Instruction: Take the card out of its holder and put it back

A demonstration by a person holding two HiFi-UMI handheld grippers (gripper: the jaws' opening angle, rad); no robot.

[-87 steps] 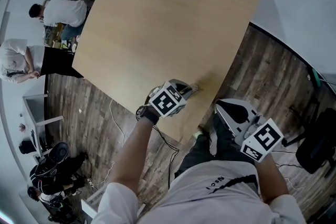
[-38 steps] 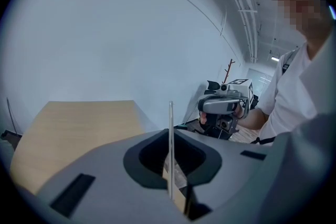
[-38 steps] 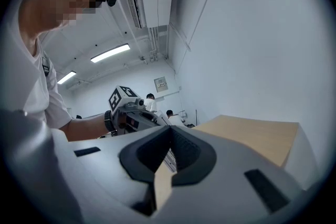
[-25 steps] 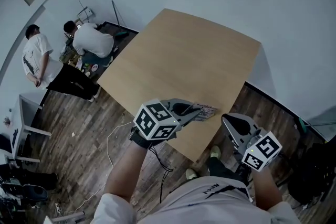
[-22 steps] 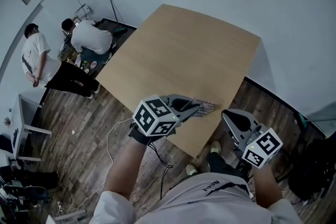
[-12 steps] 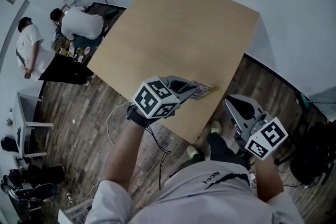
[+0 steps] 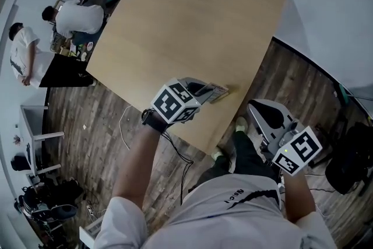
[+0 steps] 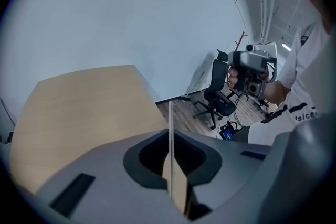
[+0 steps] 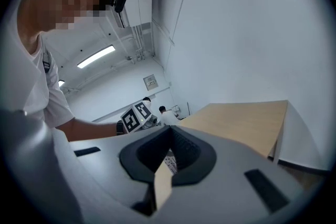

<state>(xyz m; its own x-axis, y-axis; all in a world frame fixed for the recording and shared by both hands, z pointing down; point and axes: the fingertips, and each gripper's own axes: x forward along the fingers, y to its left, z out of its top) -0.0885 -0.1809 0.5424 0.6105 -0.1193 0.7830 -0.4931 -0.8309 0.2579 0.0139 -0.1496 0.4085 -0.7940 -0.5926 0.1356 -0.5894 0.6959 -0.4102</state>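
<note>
A thin card point(image 7: 218, 91) with printed lines sticks out of my left gripper point(image 7: 211, 92), just above the near corner of the wooden table point(image 7: 192, 20). The left gripper is shut on it. In the left gripper view the card point(image 8: 170, 144) shows edge-on, standing upright between the closed jaws of my left gripper point(image 8: 170, 132). My right gripper point(image 7: 252, 107) hangs off the table's near right edge, over the floor. In the right gripper view my right gripper point(image 9: 169, 129) is shut with nothing in it. No separate holder can be made out.
Dark plank floor point(image 7: 303, 84) surrounds the table. Two people point(image 7: 73, 17) stand at a cluttered desk far left. A cable point(image 7: 125, 125) lies on the floor under the table's near edge. An office chair point(image 8: 218, 97) stands behind my right gripper point(image 8: 252, 66).
The head view has tilted down, so the table sits higher in frame. My left gripper still grips the card over the table's near corner. The right gripper stays beside the table.
</note>
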